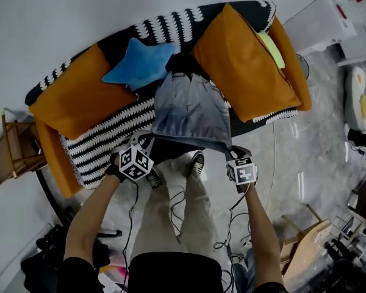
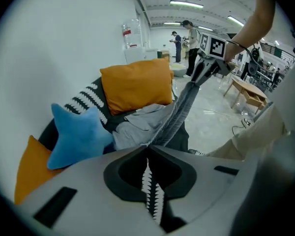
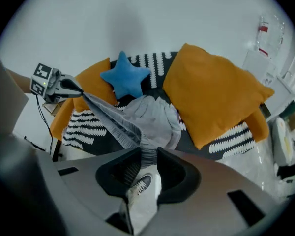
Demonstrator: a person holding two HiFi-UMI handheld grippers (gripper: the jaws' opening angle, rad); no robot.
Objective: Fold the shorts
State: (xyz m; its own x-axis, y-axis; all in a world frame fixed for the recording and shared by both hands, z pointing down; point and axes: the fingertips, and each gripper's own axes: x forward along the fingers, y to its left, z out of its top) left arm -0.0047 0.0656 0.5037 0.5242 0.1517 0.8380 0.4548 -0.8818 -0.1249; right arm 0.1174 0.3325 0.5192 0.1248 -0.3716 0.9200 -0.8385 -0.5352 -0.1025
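Grey shorts (image 1: 191,112) are stretched above the sofa (image 1: 122,38), waistband pinched at each end by left gripper (image 1: 147,139) and right gripper (image 1: 231,151).

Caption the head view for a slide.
Standing at a sofa with orange cushions, a person holds grey shorts by the waistband, left gripper and right gripper each clamped on one end.

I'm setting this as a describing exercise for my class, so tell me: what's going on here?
A person stands at a sofa with a gripper in each hand. The left gripper and the right gripper are each shut on the waistband of the grey shorts, stretching it between them. The rest of the shorts lies on the seat between two orange cushions. No fold shows yet.
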